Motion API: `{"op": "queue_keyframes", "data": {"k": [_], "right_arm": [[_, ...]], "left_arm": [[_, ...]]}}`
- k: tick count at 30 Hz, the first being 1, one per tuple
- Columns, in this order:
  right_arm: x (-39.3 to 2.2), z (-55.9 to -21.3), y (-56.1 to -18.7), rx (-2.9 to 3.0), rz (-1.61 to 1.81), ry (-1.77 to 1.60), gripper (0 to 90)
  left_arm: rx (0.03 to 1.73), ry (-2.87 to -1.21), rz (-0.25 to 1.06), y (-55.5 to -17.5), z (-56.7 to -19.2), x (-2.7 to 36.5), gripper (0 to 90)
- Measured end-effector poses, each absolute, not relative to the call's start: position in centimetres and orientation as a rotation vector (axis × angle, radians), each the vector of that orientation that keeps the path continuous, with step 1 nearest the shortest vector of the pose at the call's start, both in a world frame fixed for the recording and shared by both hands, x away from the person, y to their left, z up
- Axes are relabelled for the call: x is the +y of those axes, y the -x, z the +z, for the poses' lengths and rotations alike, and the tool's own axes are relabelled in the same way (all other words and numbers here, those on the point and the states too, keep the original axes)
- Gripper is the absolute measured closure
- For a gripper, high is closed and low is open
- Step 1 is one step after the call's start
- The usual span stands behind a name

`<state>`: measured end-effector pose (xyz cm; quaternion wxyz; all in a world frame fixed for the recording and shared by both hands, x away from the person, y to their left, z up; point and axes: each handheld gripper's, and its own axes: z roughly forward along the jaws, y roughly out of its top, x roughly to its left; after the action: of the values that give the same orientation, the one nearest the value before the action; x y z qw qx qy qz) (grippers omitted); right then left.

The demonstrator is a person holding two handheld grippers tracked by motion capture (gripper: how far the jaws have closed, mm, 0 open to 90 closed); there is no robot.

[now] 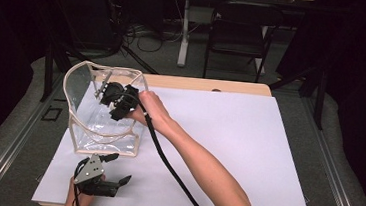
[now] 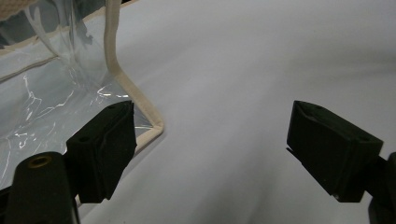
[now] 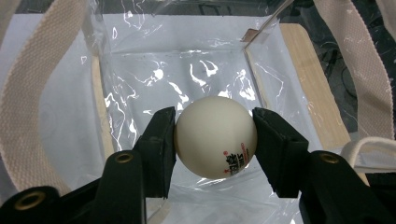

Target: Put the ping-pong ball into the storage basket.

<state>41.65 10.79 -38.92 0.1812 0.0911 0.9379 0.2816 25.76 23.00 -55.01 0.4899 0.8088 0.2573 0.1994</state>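
Observation:
A clear plastic bag (image 1: 102, 108) with cream fabric trim stands open on the white sheet at the left of the table. My right gripper (image 1: 115, 96) reaches into its mouth from the right. In the right gripper view a white table-tennis ball (image 3: 215, 136) with red and black print sits pinched between the two black jaws, above the bag's clear bottom (image 3: 187, 79). My left gripper (image 1: 115, 170) rests near the table's front edge, just in front of the bag, its jaws wide apart with nothing between them. The left gripper view has the bag's near corner (image 2: 156, 128) beside one pad.
The white sheet (image 1: 228, 137) covers most of the wooden table (image 1: 207, 84) and is bare to the right of the arm. The right gripper's black cable (image 1: 170, 169) trails toward the front edge. A dark chair (image 1: 239, 35) and a table leg stand beyond the far edge.

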Motion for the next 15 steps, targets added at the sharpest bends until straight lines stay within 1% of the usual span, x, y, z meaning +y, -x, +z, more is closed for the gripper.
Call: {"op": "queue_keyframes", "data": {"k": [15], "right_arm": [[10.84,-39.34,-41.92,2.697,0.749,-0.266,50.3]], "left_arm": [[0.626,-1.962,0.486,-25.74,-55.00,23.01,16.2]]}}
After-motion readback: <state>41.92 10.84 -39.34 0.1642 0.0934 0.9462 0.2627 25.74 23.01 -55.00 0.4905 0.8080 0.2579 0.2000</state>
